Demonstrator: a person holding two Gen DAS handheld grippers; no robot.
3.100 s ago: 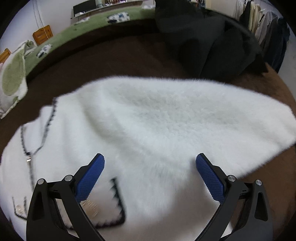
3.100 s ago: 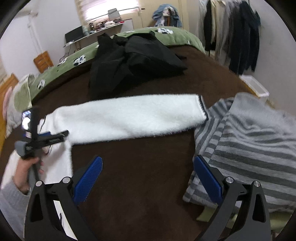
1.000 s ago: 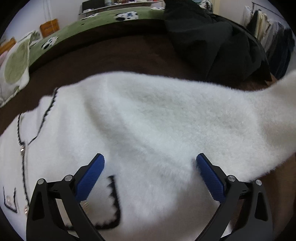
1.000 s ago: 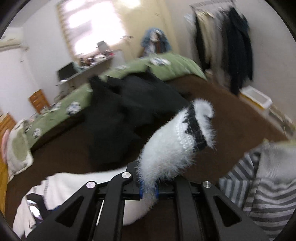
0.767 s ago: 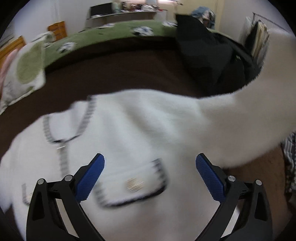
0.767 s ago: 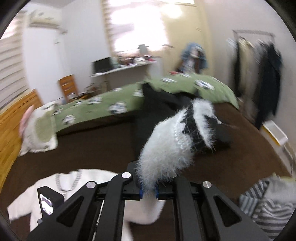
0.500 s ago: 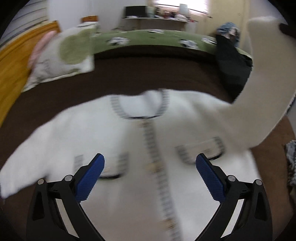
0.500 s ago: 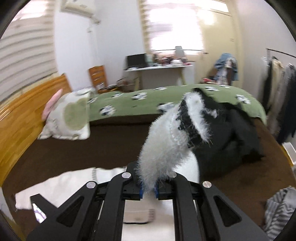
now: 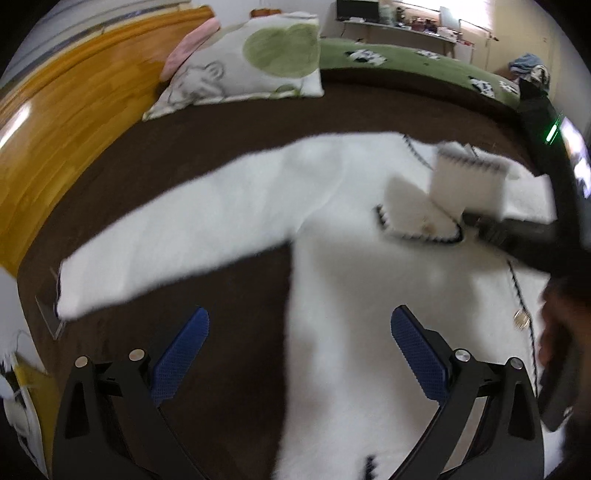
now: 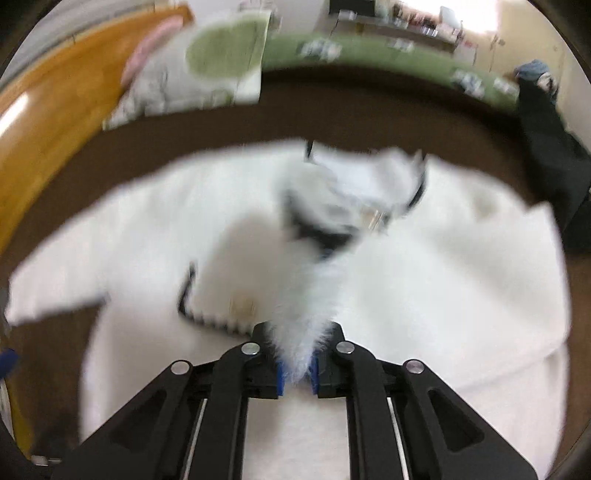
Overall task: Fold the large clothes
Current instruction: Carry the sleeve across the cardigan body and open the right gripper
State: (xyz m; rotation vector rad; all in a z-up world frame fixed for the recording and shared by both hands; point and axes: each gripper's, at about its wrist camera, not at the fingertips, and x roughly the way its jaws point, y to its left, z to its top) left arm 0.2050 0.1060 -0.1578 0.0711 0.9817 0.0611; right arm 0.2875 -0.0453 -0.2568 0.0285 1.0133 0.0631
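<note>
A white fuzzy cardigan (image 9: pixel 362 280) with black trim lies face up on the brown bed cover (image 9: pixel 221 122). Its left sleeve (image 9: pixel 177 236) stretches out toward the wooden headboard. My left gripper (image 9: pixel 299 350) is open and empty, low over the cardigan's left side. My right gripper (image 10: pixel 295 373) is shut on the right sleeve (image 10: pixel 295 295), whose black-trimmed cuff (image 10: pixel 321 221) hangs over the cardigan's chest (image 10: pixel 461 258). The right gripper's black body also shows at the right of the left wrist view (image 9: pixel 546 206), with the cuff (image 9: pixel 469 181) over the chest.
A wooden headboard (image 9: pixel 59 122) runs along the left. A white and green pillow (image 9: pixel 251 66) and a green blanket (image 9: pixel 406 70) lie at the far side. A black garment (image 10: pixel 554 155) lies at the right. A desk (image 9: pixel 399 26) stands by the far wall.
My right gripper has swung the right sleeve over and down across the cardigan's chest. My left gripper has turned left, so the outstretched left sleeve now fills its view.
</note>
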